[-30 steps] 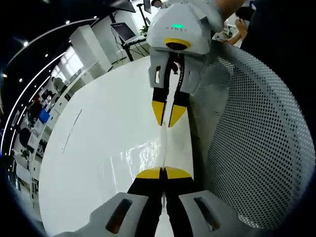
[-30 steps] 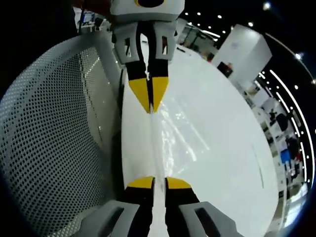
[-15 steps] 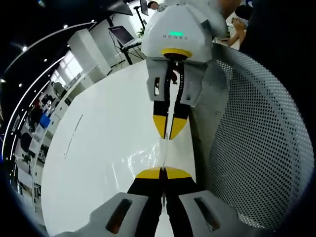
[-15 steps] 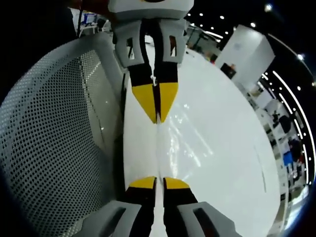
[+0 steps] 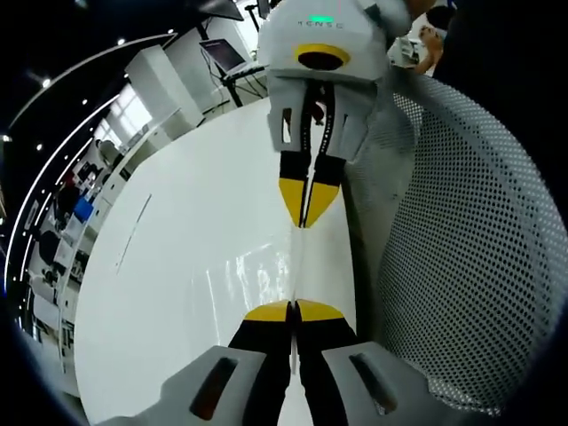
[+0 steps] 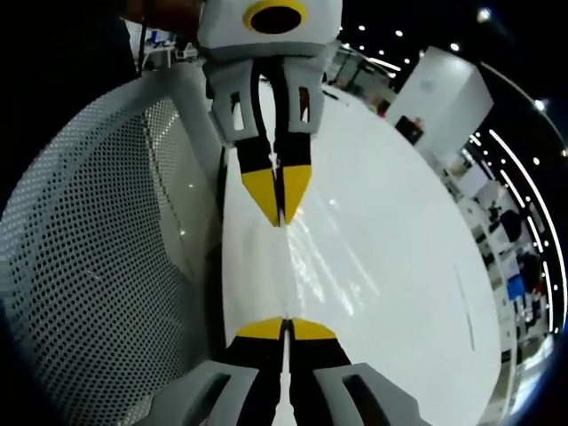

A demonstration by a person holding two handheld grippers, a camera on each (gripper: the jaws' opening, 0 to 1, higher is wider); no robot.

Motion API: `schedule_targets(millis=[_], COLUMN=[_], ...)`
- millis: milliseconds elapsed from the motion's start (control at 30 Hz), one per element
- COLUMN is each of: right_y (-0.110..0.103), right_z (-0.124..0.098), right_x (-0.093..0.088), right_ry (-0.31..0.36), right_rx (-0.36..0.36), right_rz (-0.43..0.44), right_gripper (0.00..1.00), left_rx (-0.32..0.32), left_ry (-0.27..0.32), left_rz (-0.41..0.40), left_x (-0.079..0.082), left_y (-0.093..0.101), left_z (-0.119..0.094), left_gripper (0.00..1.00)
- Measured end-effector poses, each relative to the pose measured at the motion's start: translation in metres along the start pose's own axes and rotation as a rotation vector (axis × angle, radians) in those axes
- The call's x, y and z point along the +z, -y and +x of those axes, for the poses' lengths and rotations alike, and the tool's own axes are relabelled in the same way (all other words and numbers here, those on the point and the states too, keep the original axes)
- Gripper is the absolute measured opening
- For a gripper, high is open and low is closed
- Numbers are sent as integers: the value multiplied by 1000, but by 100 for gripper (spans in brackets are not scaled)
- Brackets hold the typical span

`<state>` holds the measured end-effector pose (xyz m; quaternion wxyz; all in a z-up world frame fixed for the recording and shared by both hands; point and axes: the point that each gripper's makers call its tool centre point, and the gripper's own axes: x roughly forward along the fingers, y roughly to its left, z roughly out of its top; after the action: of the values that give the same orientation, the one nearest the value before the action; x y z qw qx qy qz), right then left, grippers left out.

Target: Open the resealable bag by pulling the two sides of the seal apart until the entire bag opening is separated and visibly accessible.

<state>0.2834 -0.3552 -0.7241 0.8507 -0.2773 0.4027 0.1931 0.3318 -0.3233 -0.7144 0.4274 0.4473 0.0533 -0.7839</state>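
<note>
The clear resealable bag [image 5: 297, 266] stretches edge-on above the white bench [image 5: 195, 266], its long axis running from the left tongs [image 5: 293, 311] at 6 o'clock to the right tongs [image 5: 304, 209] at 12, both clenched on it.

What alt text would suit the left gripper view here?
Two hand-held grippers face each other, each shut on a clear bag stretched edge-on between them: the left gripper at the bottom, the right gripper above. Below lies a white table; a perforated white chair stands at the right.
</note>
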Motion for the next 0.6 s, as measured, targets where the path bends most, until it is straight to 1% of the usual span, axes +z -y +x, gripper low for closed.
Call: schedule_targets(millis=[100, 167, 200, 300, 367, 500, 600], right_y=[-6, -7, -9, -12, -14, -14, -15], right_z=[-2, -1, 0, 0, 0, 0, 0], right_x=[6, 6, 7, 10, 13, 15, 18], right_ry=[3, -12, -22, -22, -8, -10, 5], right_rx=[13, 10, 9, 15, 24, 20, 27], right_rz=[-18, -67, -96, -119, -126, -139, -158], right_gripper=[0, 0, 0, 0, 0, 0, 0], left_rx=[-26, -30, -32, -40, -30, -17, -31], left_ry=[-48, -54, -53, -26, -9, 9, 7], left_rz=[-23, -34, -44, -96, -133, -176, -199], left_x=[-6, -5, -3, 3, 6, 9, 10], left_y=[3, 3, 2, 3, 0, -6, -8], left_z=[-3, -5, -8, -15, -23, -34, -35], left_gripper=[0, 2, 6, 15, 16, 17, 18])
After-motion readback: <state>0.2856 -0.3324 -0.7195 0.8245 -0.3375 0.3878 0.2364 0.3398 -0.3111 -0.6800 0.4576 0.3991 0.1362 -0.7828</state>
